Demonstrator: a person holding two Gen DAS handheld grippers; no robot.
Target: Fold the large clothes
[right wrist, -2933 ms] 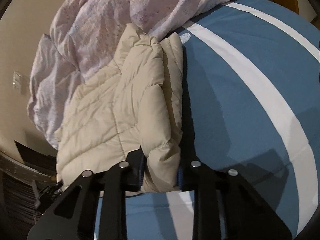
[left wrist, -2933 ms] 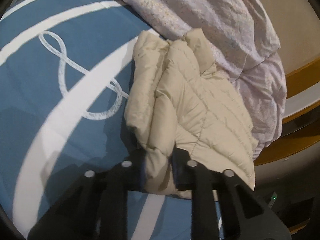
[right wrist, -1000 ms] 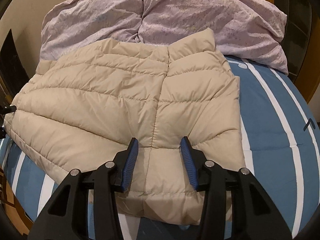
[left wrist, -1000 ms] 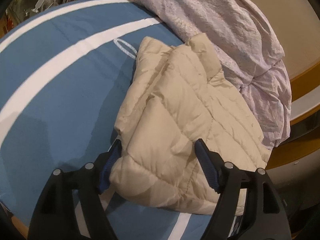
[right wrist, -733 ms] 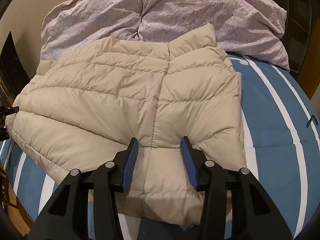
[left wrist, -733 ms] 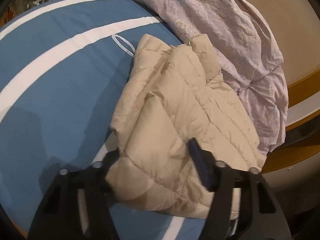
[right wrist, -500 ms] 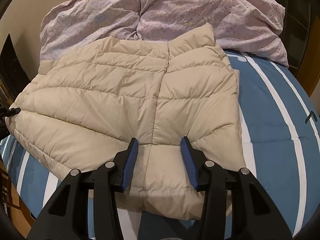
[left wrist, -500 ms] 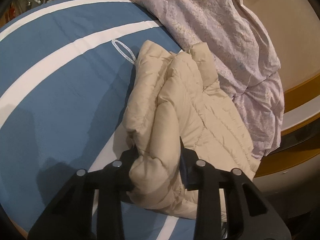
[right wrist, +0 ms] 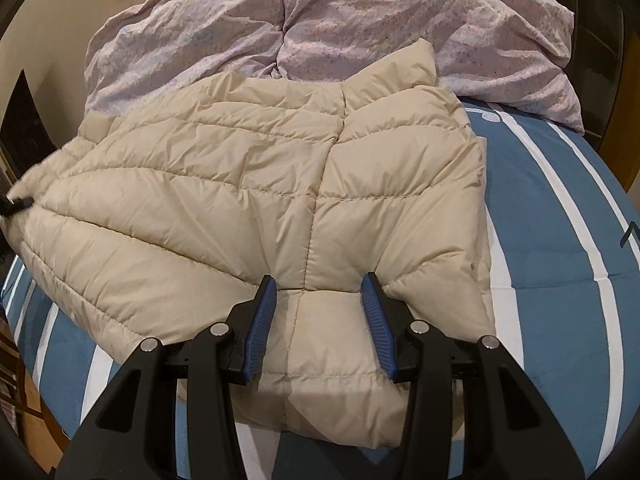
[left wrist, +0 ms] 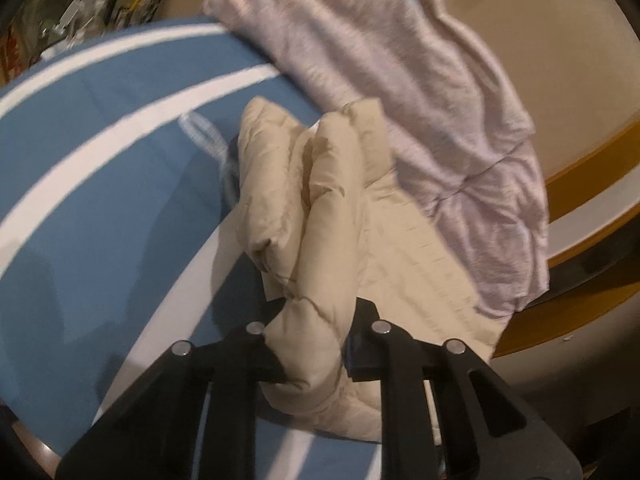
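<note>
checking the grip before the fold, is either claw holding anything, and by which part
The left claw is closing on the beige puffer jacket, pinching a bunched edge. The right claw stands open over the jacket, holding nothing.

Left wrist view blurred throughout. Pads of the left hand-held gripper (left wrist: 314,354) buried in a bunched fold of the beige jacket (left wrist: 320,216), jaws closing on it. Clutter (left wrist: 80,8) beyond the bed's (left wrist: 100,200) far corner too small and smeared to identify. Jacket's far left edge (right wrist: 24,196) cut off by the right wrist view's rim, beside a dark tip impossible to make out. Quilt (right wrist: 320,20) cropped at top.
</note>
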